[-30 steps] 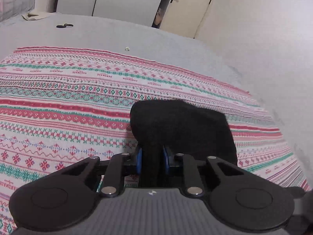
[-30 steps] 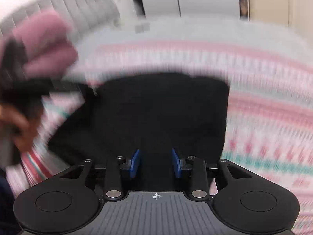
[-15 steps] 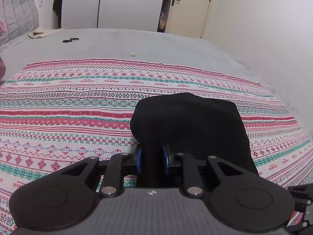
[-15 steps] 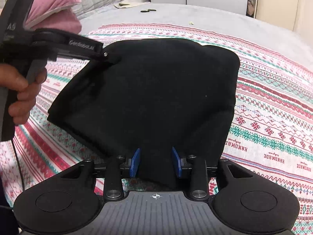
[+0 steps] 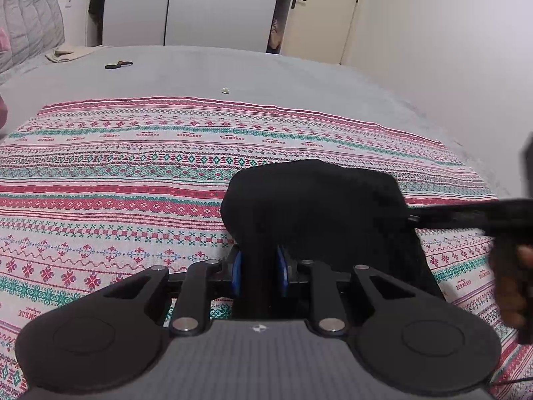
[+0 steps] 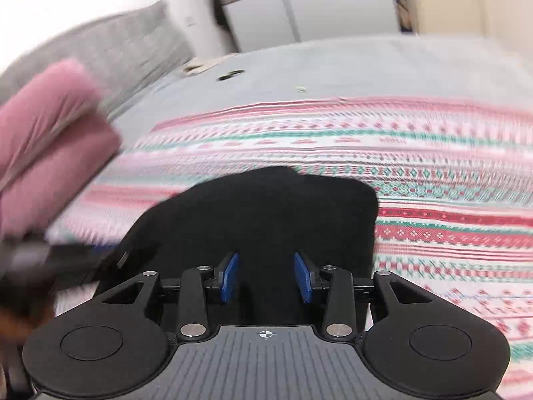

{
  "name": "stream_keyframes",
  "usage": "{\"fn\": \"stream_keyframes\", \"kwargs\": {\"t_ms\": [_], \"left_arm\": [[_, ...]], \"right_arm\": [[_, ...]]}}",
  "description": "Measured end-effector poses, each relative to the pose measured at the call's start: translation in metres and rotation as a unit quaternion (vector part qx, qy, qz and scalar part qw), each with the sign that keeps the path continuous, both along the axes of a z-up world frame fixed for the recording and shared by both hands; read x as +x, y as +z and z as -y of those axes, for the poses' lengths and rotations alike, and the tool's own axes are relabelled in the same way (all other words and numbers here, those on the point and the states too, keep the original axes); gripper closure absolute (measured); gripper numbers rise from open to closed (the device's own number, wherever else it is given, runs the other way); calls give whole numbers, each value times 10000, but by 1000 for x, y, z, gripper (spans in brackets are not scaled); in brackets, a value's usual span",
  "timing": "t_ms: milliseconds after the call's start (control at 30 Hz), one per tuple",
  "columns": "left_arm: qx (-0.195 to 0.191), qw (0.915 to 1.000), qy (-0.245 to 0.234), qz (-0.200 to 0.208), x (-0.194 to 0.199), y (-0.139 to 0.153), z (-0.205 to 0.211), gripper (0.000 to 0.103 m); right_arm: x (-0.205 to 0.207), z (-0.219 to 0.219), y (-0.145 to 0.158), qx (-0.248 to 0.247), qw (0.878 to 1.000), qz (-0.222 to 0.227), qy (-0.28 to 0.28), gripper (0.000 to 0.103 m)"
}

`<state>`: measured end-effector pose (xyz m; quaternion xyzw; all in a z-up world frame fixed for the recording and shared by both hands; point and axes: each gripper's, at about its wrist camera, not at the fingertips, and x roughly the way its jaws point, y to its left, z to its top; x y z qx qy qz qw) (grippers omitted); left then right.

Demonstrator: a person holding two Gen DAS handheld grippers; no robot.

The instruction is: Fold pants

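L gripper (image 5: 258, 275): blue pads close together, clamped on a fold of the black pants (image 5: 316, 206), same pinch as 0.5 s ago. Cloth rises from the jaws & bunches just ahead of them, draped to the R side. The R gripper now pokes in from the far R of this view, its tip at the pants' R edge (only a corner of it showed at lower R 0.5 s ago). Person's hand (image 5: 519, 286) on its handle, blurred.

R gripper (image 6: 265, 276): pads set wider apart w/ black cloth running between them; can't tell if they actually bite or the cloth just passes through. Gap looks abt the same as before. The pants (image 6: 266, 216) fill less of this view than 0.5 s ago, mound now smaller & just ahead of the jaws. L gripper (image 6: 110, 260) sits lower L, beside the jaws, at the cloth's L edge; earlier it was up at upper L. View is motion-blurred now, was sharp before.

Under the pants: red/green/white patterned blanket (image 5: 116, 180) spread on a grey bed (image 5: 266, 76). Pink pillow (image 6: 43, 146) far L of R jaws.
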<state>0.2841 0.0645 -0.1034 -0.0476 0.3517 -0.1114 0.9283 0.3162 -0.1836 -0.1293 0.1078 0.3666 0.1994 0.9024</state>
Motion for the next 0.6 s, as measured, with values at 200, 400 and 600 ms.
{"fn": "stream_keyframes", "kwargs": {"t_ms": [200, 400, 600], "left_arm": [[-17, 10000, -3, -33, 6, -3, 1, 46], [-588, 9977, 107, -324, 13, -1, -28, 14], [-2293, 9681, 477, -890, 25, -15, -73, 0]], "right_arm": [[38, 20, -50, 603, 9968, -325, -421, 79], [23, 15, -36, 353, 9966, -311, -675, 60], [-6, 33, -11, 169, 9949, -317, -940, 15]]}}
